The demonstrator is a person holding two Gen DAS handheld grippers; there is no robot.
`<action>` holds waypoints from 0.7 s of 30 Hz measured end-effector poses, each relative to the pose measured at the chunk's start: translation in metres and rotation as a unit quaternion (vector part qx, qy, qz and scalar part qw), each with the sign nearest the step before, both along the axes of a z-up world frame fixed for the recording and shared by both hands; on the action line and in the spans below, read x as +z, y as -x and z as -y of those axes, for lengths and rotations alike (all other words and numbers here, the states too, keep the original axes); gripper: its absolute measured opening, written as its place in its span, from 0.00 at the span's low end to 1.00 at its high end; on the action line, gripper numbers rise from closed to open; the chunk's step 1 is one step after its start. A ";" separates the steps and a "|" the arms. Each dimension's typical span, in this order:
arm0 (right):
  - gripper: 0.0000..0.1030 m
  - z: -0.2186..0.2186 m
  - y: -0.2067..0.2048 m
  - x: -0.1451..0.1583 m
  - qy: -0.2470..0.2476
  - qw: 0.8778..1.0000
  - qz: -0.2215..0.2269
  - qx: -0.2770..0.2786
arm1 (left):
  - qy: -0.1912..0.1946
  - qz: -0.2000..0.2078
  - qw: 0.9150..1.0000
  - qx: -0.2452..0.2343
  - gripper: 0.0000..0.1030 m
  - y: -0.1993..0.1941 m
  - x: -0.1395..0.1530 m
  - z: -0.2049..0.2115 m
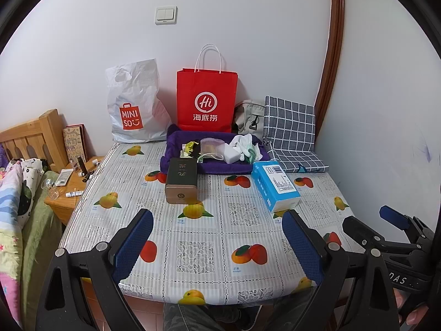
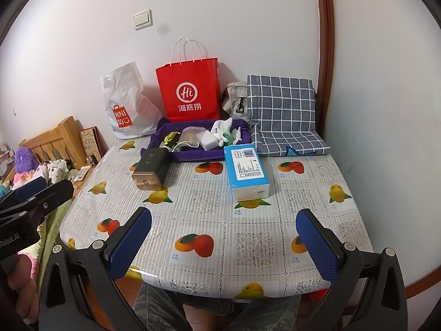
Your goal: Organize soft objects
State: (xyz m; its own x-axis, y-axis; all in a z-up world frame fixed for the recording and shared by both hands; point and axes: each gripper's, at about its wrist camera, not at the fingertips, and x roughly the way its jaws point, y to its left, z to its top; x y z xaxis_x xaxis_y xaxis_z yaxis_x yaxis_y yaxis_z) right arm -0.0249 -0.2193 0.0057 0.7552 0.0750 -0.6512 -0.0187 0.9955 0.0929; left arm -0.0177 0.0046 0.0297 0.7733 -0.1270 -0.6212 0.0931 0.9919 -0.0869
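Observation:
A purple fabric tray (image 1: pixel 176 149) (image 2: pixel 162 132) at the table's far middle holds white socks (image 1: pixel 242 140) (image 2: pixel 222 128), a white sponge block (image 1: pixel 231 153) (image 2: pixel 208 139), a clear pouch (image 1: pixel 210 147) (image 2: pixel 191 133) and a yellow-green item (image 1: pixel 188 146) (image 2: pixel 169 136). A blue tissue pack (image 1: pixel 275 186) (image 2: pixel 246 169) lies right of centre, and a dark tin box (image 1: pixel 182 182) (image 2: pixel 150 169) left of it. A grey checked cushion (image 1: pixel 292 135) (image 2: pixel 284 113) leans at the far right. My left gripper (image 1: pixel 217 222) and right gripper (image 2: pixel 223 220) hover open over the near table edge, holding nothing.
A red paper bag (image 1: pixel 206 99) (image 2: pixel 190 91), a white plastic bag (image 1: pixel 135 104) (image 2: pixel 124 99) and a beige bag (image 1: pixel 249 115) (image 2: pixel 234 99) stand against the wall. A wooden nightstand (image 1: pixel 69 193) with small items and a bed (image 1: pixel 16 207) lie left. A person's knees (image 2: pixel 209 311) show below the table.

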 end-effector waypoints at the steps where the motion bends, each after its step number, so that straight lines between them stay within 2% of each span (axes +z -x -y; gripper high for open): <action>1: 1.00 0.000 0.000 0.000 0.000 1.000 0.000 0.000 | 0.000 0.000 1.000 0.000 0.92 0.000 0.000 0.000; 21: 1.00 -0.001 0.002 0.003 0.000 1.000 0.003 0.000 | 0.000 0.001 1.000 0.001 0.92 0.000 0.000 -0.001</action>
